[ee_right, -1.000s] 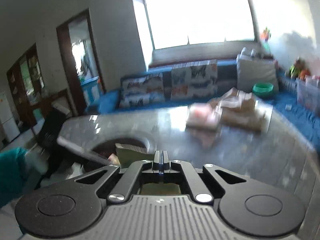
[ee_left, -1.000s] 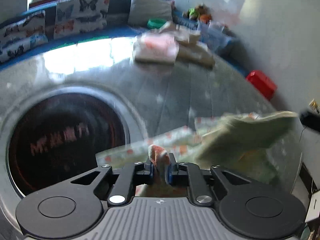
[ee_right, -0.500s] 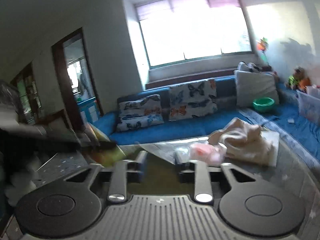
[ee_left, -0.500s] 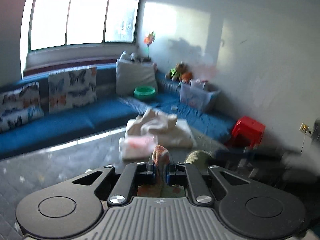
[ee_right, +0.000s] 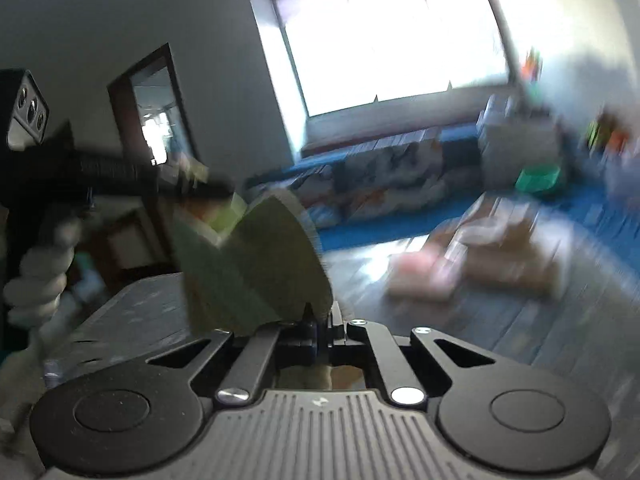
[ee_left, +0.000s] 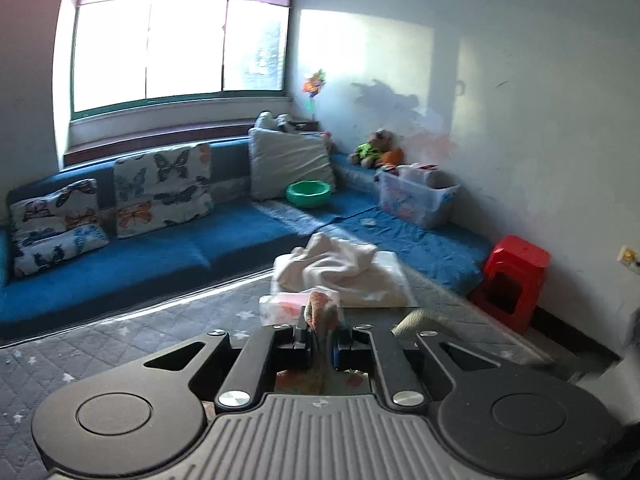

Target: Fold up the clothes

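1. The left claw (ee_left: 320, 340) is clamped on a bunched corner of a patterned garment (ee_left: 320, 312), orange and pale; a second ago it held the same pinch low over the surface (ee_left: 120, 344), and it has since lifted so the view now looks across the room to the blue sofa (ee_left: 160, 248).
2. The right claw (ee_right: 324, 330) was closed a second ago and spread wide half a second ago; now its jaws stand nearly together on the edge of the olive-green cloth (ee_right: 256, 272) that fans up to its left. The blur leaves the grip itself hard to confirm, so this is a judgement.
3. In the right wrist view the other gripper and a gloved hand (ee_right: 40, 280) show at the left, with the green cloth spanning between the two claws, raised clear of the surface.
4. A loosely heaped cream cloth (ee_left: 340, 272) and a pink folded piece (ee_left: 288, 304) lie together at the far side of the surface, just beside each other.
5. The change suggests a regrasp: the garment seems to be held at two points and lifted, which suits shaking it out or bringing one edge over to another for a fold. Which of these is under way cannot be told.
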A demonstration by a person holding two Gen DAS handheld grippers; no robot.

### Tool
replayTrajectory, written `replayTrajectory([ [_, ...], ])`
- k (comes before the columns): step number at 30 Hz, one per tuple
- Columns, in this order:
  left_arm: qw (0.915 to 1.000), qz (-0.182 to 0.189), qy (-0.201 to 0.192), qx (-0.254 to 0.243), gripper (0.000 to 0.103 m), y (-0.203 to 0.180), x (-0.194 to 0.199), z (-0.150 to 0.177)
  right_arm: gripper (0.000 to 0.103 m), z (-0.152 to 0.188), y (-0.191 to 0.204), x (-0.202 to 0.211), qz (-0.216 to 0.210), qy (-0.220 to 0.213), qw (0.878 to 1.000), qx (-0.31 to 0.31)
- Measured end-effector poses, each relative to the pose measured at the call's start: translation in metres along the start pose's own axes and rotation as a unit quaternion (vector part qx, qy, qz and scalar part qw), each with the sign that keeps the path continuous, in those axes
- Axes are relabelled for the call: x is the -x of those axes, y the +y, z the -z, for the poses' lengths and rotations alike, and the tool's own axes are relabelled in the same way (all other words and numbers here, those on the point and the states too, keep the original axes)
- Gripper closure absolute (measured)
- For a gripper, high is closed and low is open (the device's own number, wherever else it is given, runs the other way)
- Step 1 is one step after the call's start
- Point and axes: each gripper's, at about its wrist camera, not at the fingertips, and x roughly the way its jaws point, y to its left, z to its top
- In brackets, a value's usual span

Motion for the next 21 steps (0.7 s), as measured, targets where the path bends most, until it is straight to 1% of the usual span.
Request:
replayTrajectory([
  [2, 0.9999, -0.004, -0.008, 0.009, 0.093, 0.003, -0.003, -0.010, 0.100, -0.007, 0.001, 0.000, 0.010, -0.011, 1.000, 0.014],
  [4, 0.9996, -0.001, -0.027, 0.012, 0.093, 0.002, 0.004, -0.023, 0.100, -0.013, 0.003, -0.001, 0.019, -0.022, 0.999, 0.028],
  [6, 0.9986, 0.007, -0.050, 0.013, 0.093, -0.001, 0.016, -0.037, 0.100, -0.036, 0.015, 0.015, 0.035, -0.070, 0.995, 0.059],
  [8, 0.9976, 0.019, -0.067, 0.010, 0.093, -0.005, 0.031, -0.046, 0.100, -0.062, 0.016, 0.041, 0.038, -0.100, 0.991, 0.075],
  [11, 0.9966, 0.029, -0.078, 0.005, 0.093, -0.009, 0.045, -0.043, 0.100, -0.067, 0.026, 0.065, 0.039, -0.133, 0.985, 0.101],
  [12, 0.9966, 0.031, -0.077, 0.004, 0.093, -0.010, 0.045, -0.039, 0.100, -0.063, 0.028, 0.069, 0.038, -0.134, 0.985, 0.104],
  [14, 0.9978, 0.025, -0.062, -0.002, 0.093, -0.013, 0.038, -0.026, 0.100, -0.049, 0.028, 0.074, 0.037, -0.122, 0.987, 0.101],
  [15, 0.9983, 0.021, -0.053, -0.009, 0.093, -0.015, 0.032, -0.019, 0.100, -0.038, 0.027, 0.071, 0.037, -0.103, 0.989, 0.099],
  [17, 0.9996, 0.017, -0.009, -0.023, 0.089, -0.018, 0.013, -0.001, 0.096, -0.015, 0.025, 0.064, 0.038, -0.061, 0.993, 0.095],
  [18, 0.9996, 0.010, 0.016, -0.022, 0.089, -0.018, 0.001, 0.010, 0.096, -0.003, 0.024, 0.060, 0.039, -0.040, 0.994, 0.093],
  [19, 0.9991, 0.007, 0.036, -0.021, 0.087, -0.018, -0.008, 0.020, 0.095, 0.008, 0.023, 0.057, 0.039, -0.019, 0.995, 0.092],
  [21, 0.9973, -0.006, 0.071, -0.018, 0.080, -0.016, -0.025, 0.038, 0.089, 0.031, 0.020, 0.050, 0.039, 0.023, 0.995, 0.088],
])
